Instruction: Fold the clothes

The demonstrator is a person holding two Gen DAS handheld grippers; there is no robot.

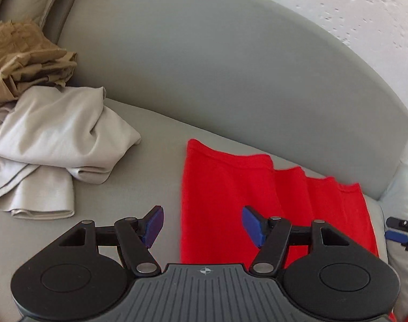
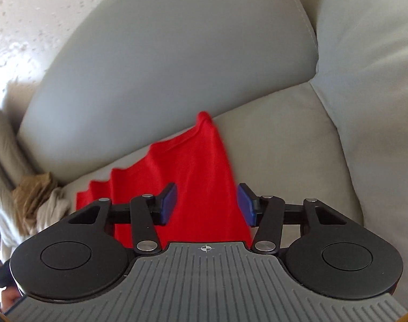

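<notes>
A bright red garment (image 1: 257, 204) lies spread on the grey sofa seat, its far edge rippled against the backrest. It also shows in the right wrist view (image 2: 193, 177). My left gripper (image 1: 202, 226) is open and empty, hovering over the garment's left edge. My right gripper (image 2: 206, 205) is open and empty, over the garment's right edge. The tip of the right gripper (image 1: 399, 230) shows at the far right of the left wrist view.
A crumpled beige garment (image 1: 56, 147) and a tan garment (image 1: 24, 59) lie piled at the sofa's left; both show small in the right wrist view (image 2: 35, 198). The grey backrest (image 1: 217, 67) rises behind. A side cushion (image 2: 370, 80) stands at the right.
</notes>
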